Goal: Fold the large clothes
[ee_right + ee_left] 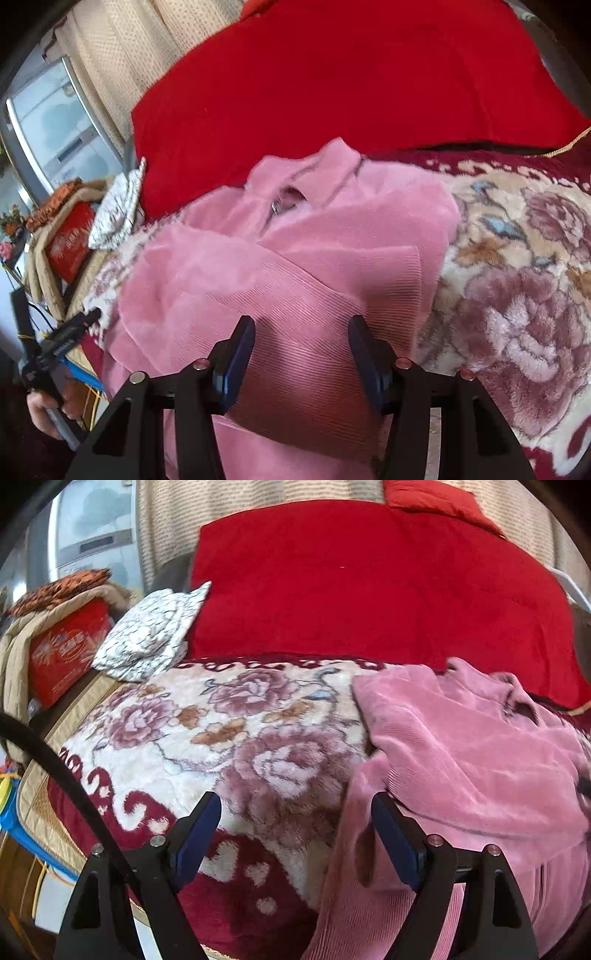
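One garment: a pink ribbed jacket (295, 266) is laid on the bed, partly folded, collar toward the red quilt.
Garment position: it is spread on the floral blanket (221, 731); in the left wrist view its lower part is draped over the blanket's near edge.
Left hand-held gripper (295, 834): jaws are held wide apart, nothing clamped; the blanket is seen between them and the jacket's edge lies at the right finger.
Right hand-held gripper (301, 362): jaws are held apart over the ribbed fabric, which is seen between them; no pinched fabric is seen.
Red quilt (369, 590): it is laid behind the blanket.
Patterned folded cloth (151, 631): it is placed at the quilt's left corner.
Red box (66, 653): it is set left of the bed, under beige fabric.
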